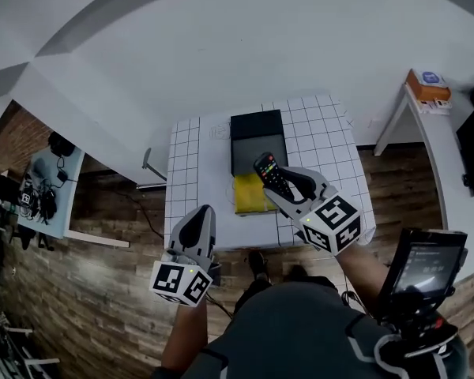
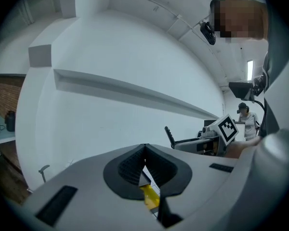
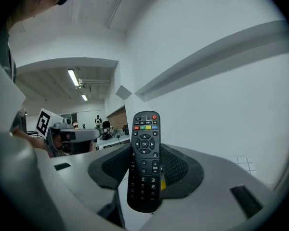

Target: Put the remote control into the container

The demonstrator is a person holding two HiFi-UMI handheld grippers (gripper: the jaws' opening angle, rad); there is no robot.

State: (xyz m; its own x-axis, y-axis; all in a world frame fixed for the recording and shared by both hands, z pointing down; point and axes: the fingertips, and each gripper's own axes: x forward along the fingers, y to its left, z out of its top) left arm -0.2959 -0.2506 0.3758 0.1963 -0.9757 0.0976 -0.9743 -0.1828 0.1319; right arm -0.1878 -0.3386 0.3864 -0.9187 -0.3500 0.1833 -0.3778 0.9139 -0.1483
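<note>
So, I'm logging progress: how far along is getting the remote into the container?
Done: the remote control is picked up, clamped in the right gripper. In hand: it is held in the air by the black container. Left: lowering it in and releasing.

White grid-lined table (image 1: 332,133): black rectangular container (image 1: 257,133) sits at far centre. Flat yellow pad (image 1: 247,197) lies on the table just in front of it. Black button remote control (image 1: 268,172) is clamped between the jaws of the right gripper (image 1: 283,184), above the pad's right part and the container's near edge. Left gripper (image 1: 197,218), jaws together, is at the table's near left corner, left of the pad. White side table (image 1: 395,117) stands to the right, with a small orange box (image 1: 426,85) on it.
</note>
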